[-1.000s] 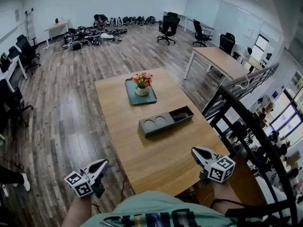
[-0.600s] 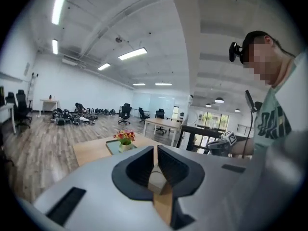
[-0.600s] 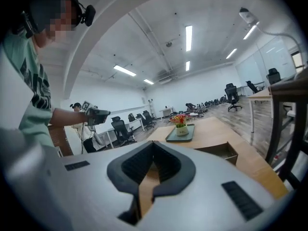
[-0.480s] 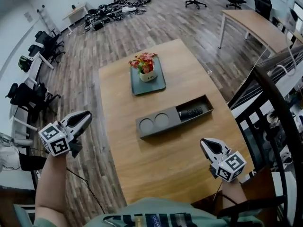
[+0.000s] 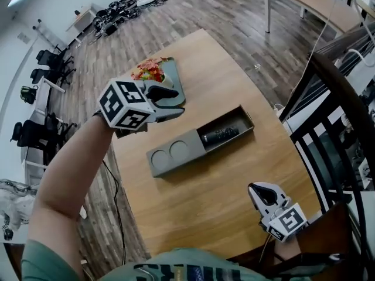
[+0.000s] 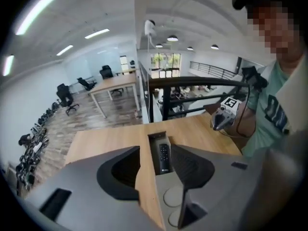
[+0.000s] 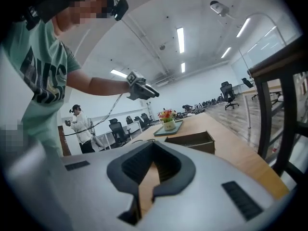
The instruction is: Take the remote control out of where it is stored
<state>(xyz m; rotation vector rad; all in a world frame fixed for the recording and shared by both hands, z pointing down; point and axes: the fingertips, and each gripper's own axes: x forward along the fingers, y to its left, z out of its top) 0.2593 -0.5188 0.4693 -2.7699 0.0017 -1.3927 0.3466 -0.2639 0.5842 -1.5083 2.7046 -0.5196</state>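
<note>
Up from beside the surface's left edge, my left hand-held gripper has swung in over the wood since a moment ago, and it now hangs above the grey box, toward the end with two round recesses. Its jaws are opening, spread apart with nothing pinched between them; through the gap its own view looks down the length of the box. The remote control lies flat in the open compartment at the other end of the grey box, black, buttons up, lengthwise along the trough and untouched by either gripper. My right hand-held gripper sits well apart from the box on my near side, low by the surface's front edge, its jaws pressed together on nothing. Beyond the box, on the far side from me, a green tray carries a small pot of flowers, both partly hidden behind my left gripper. To the right of the box, past the edge of the surface, runs a black railing.
</note>
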